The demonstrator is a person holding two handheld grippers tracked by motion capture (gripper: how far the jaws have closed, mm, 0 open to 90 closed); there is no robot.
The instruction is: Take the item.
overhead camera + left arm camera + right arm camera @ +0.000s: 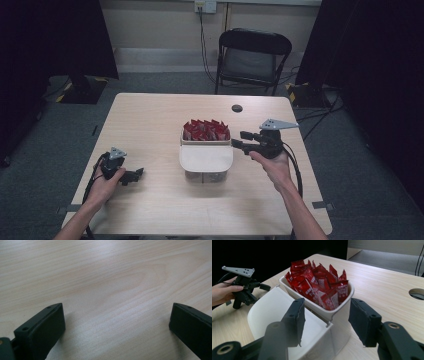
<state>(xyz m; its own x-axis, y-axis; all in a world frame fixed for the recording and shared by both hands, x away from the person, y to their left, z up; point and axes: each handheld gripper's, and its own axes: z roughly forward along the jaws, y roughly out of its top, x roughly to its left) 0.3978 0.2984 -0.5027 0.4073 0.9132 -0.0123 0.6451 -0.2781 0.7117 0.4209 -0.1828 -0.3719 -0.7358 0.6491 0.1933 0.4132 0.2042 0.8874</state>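
The right gripper (pixel 325 322) has its 2 jaws apart, straddling the right corner of the white container (pixel 342 307) without touching it. The red sachets (pixel 319 286) stand packed upright in the container's far compartment; the near part lies under a white hinged lid (pixel 206 157), mid-table. The left gripper (pixel 116 332), jaws wide over bare table (pixel 105 272), rests near the left edge, well apart from the container. This looks like the approach step: the next move likely calls for lifting the right jaws over the rim and closing them on 1 sachet.
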